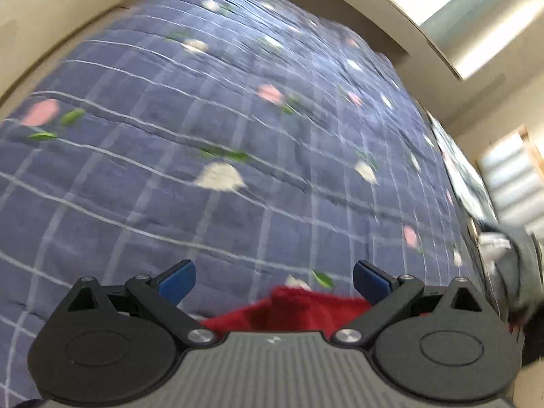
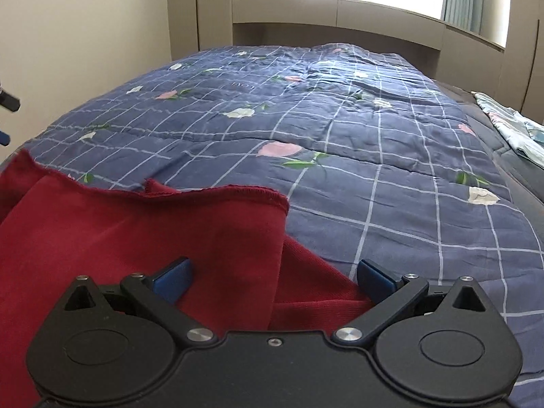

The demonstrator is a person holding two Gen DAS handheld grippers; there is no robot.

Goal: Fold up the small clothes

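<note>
Your right gripper (image 2: 273, 280): jaws spread wide, nothing pinched; red garment (image 2: 136, 238) lies under and between pads, likely so you can reach hem for next fold. Garment fills 7 to 10 o'clock of right view, hemmed edge running toward 1 o'clock, flat on blue checked quilt (image 2: 340, 136).

Your left gripper (image 1: 273, 280): jaws also spread, empty; red cloth bunched at 6 o'clock beneath it. Left view blurred.

No brand, label, writing readable anywhere.

Red garment (image 2: 142, 238): plain dark crimson, between and ahead of the blue finger pads (image 2: 173, 280). Quilt (image 2: 340, 129) beyond the fingers: slate blue, white grid lines, scattered pink and white flowers, green leaves.
</note>
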